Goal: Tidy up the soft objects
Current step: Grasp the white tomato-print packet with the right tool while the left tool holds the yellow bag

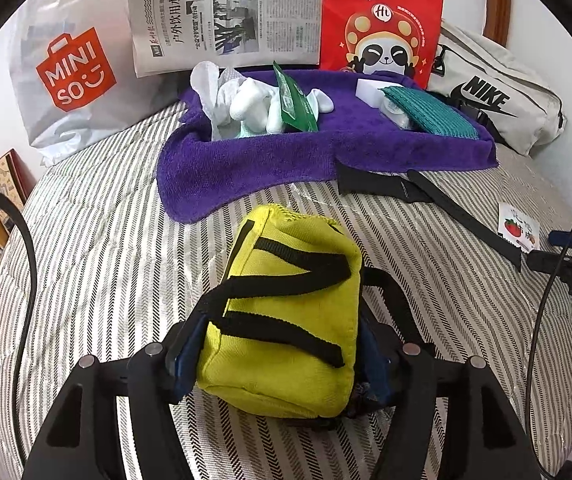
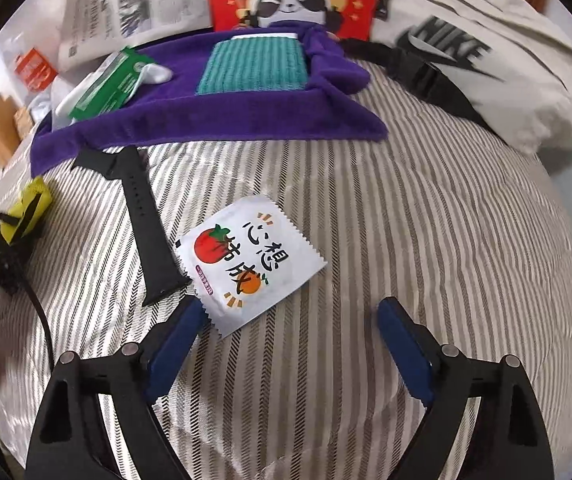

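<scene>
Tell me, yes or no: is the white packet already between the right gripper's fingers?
No: the white packet lies flat on the striped bedcover, ahead of the open right gripper.

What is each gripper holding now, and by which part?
The left gripper has the yellow pouch between its fingers, at its near end; whether they still press it cannot be told. The right gripper is open, holding nothing, above the white packet.

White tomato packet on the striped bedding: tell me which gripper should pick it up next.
Right. The right gripper stands open just short of the white packet, one blue pad at its edge. The left gripper has the yellow pouch between its pads and sits farther away.
</scene>
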Demonstrator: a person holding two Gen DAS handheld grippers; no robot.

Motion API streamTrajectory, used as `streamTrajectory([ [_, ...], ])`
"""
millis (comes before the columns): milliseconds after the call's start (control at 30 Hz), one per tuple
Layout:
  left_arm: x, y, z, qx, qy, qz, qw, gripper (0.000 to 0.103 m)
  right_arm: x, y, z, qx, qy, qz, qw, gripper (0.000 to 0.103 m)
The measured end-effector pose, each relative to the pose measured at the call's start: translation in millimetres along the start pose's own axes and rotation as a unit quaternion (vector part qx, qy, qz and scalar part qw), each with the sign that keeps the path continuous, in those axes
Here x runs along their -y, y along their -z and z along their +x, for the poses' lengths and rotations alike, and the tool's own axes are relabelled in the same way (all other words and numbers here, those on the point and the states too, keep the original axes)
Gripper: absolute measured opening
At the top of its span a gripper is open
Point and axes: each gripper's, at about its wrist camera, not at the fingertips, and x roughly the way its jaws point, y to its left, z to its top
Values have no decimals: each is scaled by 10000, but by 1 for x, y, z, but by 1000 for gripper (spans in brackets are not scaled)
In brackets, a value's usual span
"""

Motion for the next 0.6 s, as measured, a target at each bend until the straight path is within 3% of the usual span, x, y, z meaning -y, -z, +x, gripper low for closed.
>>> streamTrajectory([
  [133, 0, 0, 0, -2, 4, 3, 10000, 65, -7, -8, 4, 199, 4, -419, 9989, 94],
  [300, 1, 0, 0, -4, 2, 3, 10000, 65, -12, -19, 12, 340, -203, -669, 9970, 93],
  [367, 0, 0, 0, -3, -1, 4, 10000, 65, -13, -22, 15, 374, -417, -654, 9963, 83],
  [400, 1, 0, 0, -3, -3, 5, 10000, 65, -13, -23, 14, 409, -499, -661, 9957, 74],
  [433, 1, 0, 0, -4, -2, 4, 10000, 65, -16, -23, 12, 436, -521, -726, 9950, 57],
  [500, 1, 0, 0, -3, -1, 3, 10000, 65, -24, -23, 8, 438, -588, -871, 9935, 42],
  [600, 1, 0, 0, -4, 2, 0, 10000, 65, -29, -23, 2, 370, -509, -989, 9931, 27],
])
